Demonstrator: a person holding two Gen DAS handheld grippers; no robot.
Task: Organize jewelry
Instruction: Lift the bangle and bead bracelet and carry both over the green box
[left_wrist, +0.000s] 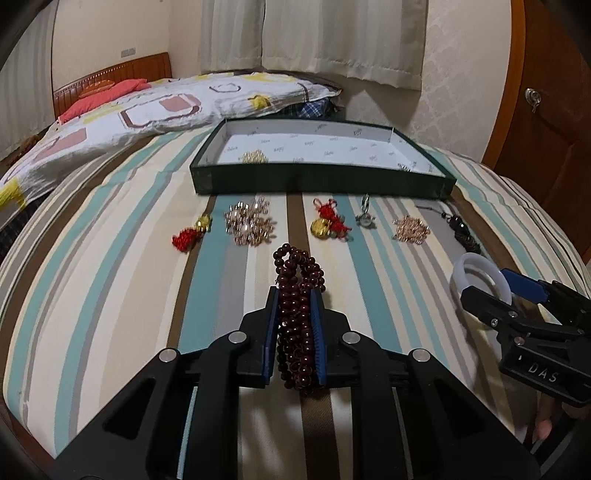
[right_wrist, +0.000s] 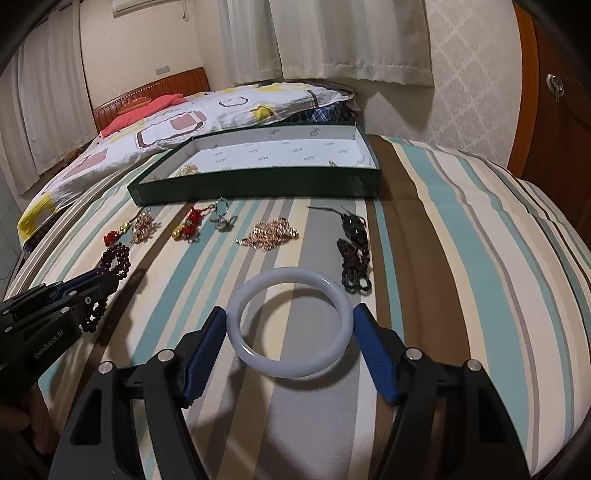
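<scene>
Left wrist view: my left gripper (left_wrist: 293, 295) is clamped on the dark bead bracelet (left_wrist: 297, 317).
My right gripper (right_wrist: 290, 314) brackets the white bangle (right_wrist: 289, 321) on the bed (right_wrist: 461, 258), seemingly gripping it; green tray (right_wrist: 258, 188) beyond.

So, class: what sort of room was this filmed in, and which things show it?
Most likely a bedroom: a striped bedspread, a wooden headboard with a patterned pillow, and pale curtains.
</scene>
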